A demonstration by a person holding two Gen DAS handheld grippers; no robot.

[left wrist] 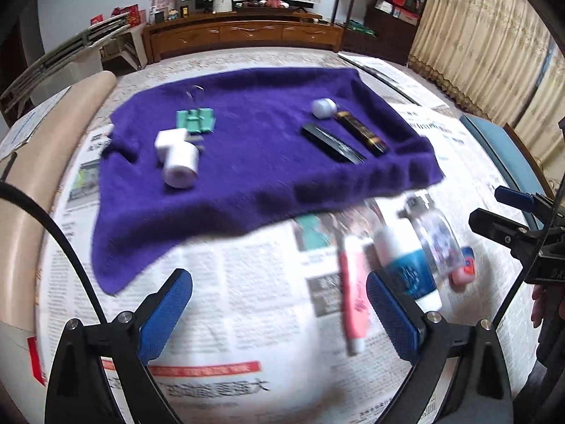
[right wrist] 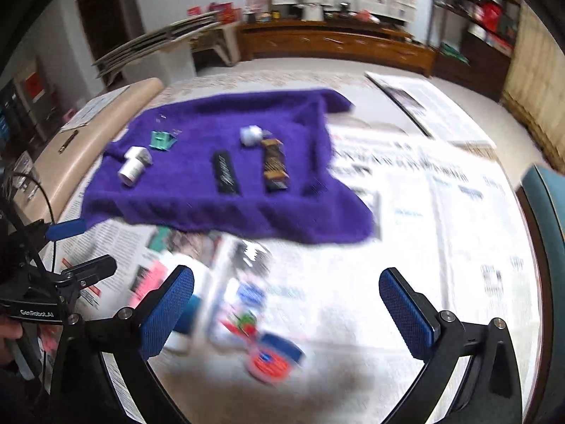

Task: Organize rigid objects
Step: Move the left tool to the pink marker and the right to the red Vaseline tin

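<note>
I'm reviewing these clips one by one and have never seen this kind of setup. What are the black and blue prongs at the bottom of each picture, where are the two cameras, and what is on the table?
No robot arm here: a person holds a two-finger tool in each hand, with a fisheye camera on each looking forward along the fingers. One picture comes from the left tool, the other from the right tool. Both stand open with nothing between their blue pads.

The table is covered in newspaper. A purple towel lies on it, carrying a white bottle, a green clip-like piece, a flat black case, a black and gold tube and a small pale cap.

Nearer, on the paper, lie a pink tube, a white and blue tube and a clear bottle, all blurred.
</note>
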